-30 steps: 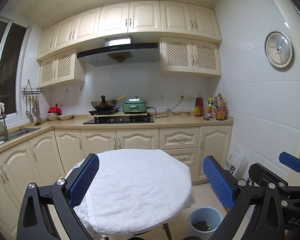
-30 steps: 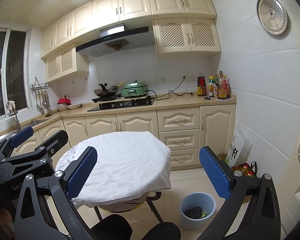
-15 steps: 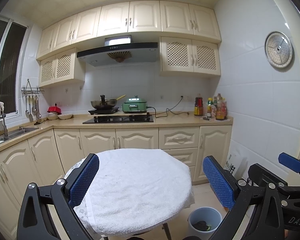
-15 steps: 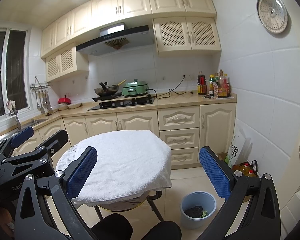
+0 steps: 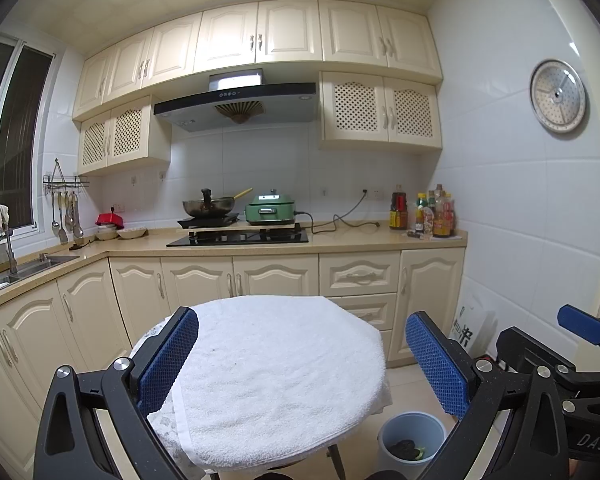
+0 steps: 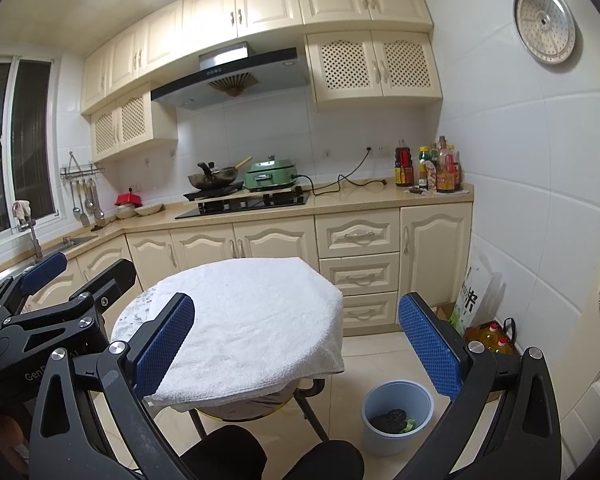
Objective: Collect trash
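Right wrist view shows the right gripper (image 6: 296, 340) held above a round table draped with a white towel (image 6: 252, 320), its blue-padded fingers (image 6: 428, 344) spread wide with nothing between them. On the floor to the right of the table stands a pale blue bin (image 6: 396, 416), upright and uncovered; dark crumpled trash (image 6: 390, 419) lies at its bottom with a small green scrap beside it. The left gripper (image 5: 300, 360) hangs over the same towel, its jaws equally wide apart and empty. From the left wrist view the bin (image 5: 410, 442) sits just past the table's right edge, the dark trash (image 5: 404, 449) visible inside. Against the right wall, beside a leaning bag, yellow oil jugs (image 6: 496, 342) sit in a holder. A wok (image 6: 214, 178) and a green cooker (image 6: 272, 176) rest on the counter.
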### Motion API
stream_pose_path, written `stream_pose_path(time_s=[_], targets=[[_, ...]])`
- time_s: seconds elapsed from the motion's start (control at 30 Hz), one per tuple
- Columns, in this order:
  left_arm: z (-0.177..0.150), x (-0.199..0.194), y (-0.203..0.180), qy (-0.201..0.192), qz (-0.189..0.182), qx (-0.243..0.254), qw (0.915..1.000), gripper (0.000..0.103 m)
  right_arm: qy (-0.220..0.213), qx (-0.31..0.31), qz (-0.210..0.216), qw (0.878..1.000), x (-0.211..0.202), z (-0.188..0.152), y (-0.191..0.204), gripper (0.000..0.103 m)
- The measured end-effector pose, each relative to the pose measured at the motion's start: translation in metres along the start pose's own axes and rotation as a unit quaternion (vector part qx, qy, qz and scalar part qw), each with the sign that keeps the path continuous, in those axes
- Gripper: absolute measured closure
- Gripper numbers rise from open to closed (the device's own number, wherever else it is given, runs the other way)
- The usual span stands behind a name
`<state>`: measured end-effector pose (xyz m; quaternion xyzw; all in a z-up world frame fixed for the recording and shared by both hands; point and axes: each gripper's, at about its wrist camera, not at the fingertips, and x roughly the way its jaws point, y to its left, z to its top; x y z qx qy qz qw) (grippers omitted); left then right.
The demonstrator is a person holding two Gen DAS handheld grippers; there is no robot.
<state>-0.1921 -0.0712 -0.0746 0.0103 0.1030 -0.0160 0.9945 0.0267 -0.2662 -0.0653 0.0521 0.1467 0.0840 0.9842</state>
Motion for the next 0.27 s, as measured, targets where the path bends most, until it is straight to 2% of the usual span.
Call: stream_pose_path(time_s=[0.27], targets=[[-0.0001,0.0017,0.0045,0.001,0.000,0.001,1.0000,0.001,0.001,0.000,0.000,1.000,0.0006,-0.0011,0.0011,0.000]])
